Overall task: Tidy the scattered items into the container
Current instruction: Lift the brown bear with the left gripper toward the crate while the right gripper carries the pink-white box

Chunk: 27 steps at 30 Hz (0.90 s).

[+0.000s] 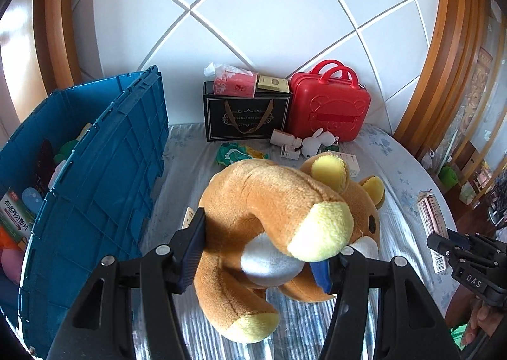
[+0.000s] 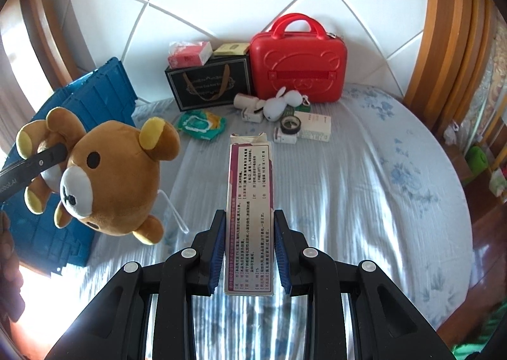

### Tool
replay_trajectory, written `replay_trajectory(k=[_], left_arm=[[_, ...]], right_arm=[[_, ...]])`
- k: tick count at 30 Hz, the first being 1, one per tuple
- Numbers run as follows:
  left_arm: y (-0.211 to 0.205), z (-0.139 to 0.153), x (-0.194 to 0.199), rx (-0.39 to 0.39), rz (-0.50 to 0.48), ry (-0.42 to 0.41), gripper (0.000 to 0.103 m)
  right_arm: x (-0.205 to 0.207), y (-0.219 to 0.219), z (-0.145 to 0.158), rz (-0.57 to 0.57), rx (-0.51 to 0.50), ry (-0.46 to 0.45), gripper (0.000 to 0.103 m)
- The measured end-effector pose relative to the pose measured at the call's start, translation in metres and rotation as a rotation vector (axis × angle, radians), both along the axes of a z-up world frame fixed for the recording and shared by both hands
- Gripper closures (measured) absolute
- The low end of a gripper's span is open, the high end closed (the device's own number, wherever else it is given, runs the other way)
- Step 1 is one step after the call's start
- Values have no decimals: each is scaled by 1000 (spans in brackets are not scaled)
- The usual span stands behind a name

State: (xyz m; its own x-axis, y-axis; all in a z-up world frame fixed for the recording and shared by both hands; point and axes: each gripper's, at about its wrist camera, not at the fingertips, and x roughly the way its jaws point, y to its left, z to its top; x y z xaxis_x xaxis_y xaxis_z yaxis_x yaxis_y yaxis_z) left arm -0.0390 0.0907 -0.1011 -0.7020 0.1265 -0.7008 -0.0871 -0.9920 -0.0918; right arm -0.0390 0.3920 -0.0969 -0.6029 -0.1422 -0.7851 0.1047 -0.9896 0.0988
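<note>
From the left wrist, the left gripper (image 1: 259, 252) is clamped on the plush bear (image 1: 279, 233), which hangs clear of the bed (image 1: 396, 170) just beside the open blue crate (image 1: 104, 176); the bear looks soft and light, so it should squash and sag unless pinched around its thick body. From the right wrist, the right gripper (image 2: 248, 249) stands narrow, pinching a long carton (image 2: 250, 201) by its lower sides, above the bed; the carton seems light, stiff but crushable, and best gripped across its flat faces.

Brown plush bear (image 1: 272, 220) aloft; maroon carton (image 2: 250, 211) aloft; blue crate (image 1: 95, 170) open.
</note>
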Motion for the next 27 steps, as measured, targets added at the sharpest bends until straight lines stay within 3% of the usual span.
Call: replay_trajectory(k=[14,27], left_arm=[[-24,55,12,34,-18,79,46],[-76,95,14,64,12,139,46]], right_arm=[[13,-20,46,28,-32,64,75],[4,-78,82,107,-45,126,75]])
